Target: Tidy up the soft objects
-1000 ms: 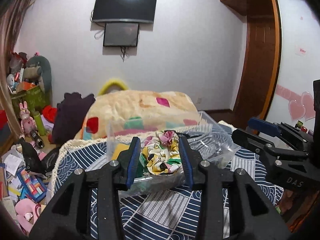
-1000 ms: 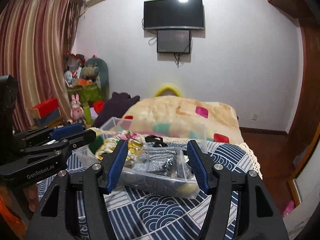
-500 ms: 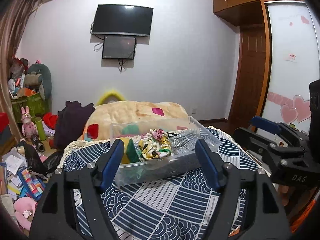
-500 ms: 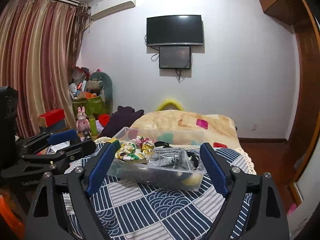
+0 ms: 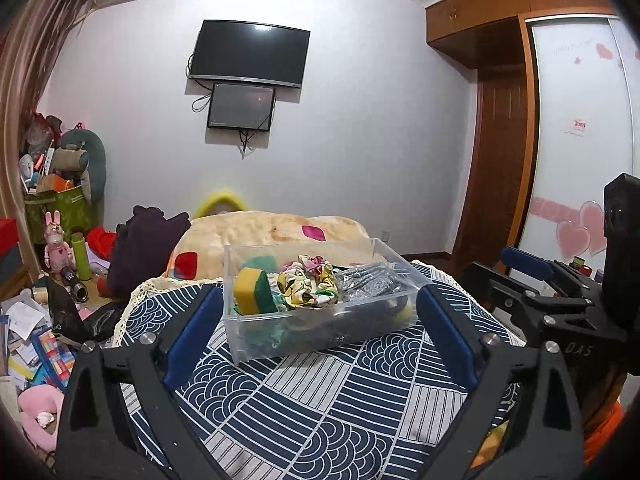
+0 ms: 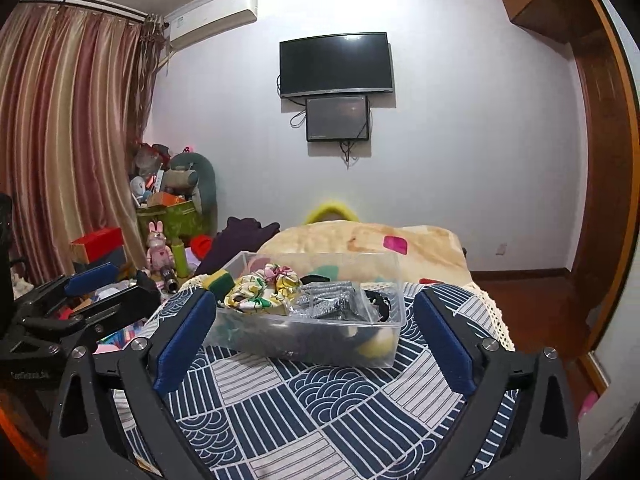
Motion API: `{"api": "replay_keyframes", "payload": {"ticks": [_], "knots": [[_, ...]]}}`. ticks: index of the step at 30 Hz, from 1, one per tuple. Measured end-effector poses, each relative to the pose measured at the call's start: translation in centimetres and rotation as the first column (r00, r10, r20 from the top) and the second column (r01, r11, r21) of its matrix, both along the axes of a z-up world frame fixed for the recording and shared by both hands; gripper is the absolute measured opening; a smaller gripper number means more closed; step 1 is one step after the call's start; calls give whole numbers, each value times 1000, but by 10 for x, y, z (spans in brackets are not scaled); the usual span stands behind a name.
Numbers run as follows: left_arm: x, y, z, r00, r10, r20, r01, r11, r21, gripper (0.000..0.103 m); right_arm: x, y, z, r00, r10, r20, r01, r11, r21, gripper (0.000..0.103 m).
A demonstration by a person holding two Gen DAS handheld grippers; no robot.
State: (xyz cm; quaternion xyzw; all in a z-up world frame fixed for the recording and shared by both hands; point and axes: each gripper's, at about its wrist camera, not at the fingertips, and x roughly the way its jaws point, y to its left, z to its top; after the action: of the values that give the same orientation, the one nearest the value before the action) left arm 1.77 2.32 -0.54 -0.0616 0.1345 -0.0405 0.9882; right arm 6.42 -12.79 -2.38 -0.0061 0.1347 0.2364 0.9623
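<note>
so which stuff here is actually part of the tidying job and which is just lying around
Part of the job:
- clear plastic bin
- yellow-green sponge
- floral scrunchies
- grey knit cloth

Just lying about:
- pink bunny toy
- green bottle
- dark purple cushion
- wall TV

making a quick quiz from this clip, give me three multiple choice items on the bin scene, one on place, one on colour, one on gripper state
1. Where does the clear plastic bin sit?
A. on the patterned cloth
B. on the floor
C. on the wall shelf

2. What colours is the sponge at the bin's left end?
A. red and white
B. yellow and green
C. all black

3. How is the left gripper?
A. shut on the sponge
B. shut on the bin wall
C. open, holding nothing

Answers:
1 A, the bin rests on the blue and white patterned cloth.
2 B, a yellow body with a green face.
3 C, its blue pads stand wide apart short of the bin.
</note>
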Motion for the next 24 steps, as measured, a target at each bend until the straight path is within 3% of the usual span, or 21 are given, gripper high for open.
{"api": "replay_keyframes", "payload": {"ticks": [24], "knots": [[-6,-4,-1,1000,8,17,-8,1000,14,99,-7,-2,3,1000,4,12,-5,1000,11,99]]}}
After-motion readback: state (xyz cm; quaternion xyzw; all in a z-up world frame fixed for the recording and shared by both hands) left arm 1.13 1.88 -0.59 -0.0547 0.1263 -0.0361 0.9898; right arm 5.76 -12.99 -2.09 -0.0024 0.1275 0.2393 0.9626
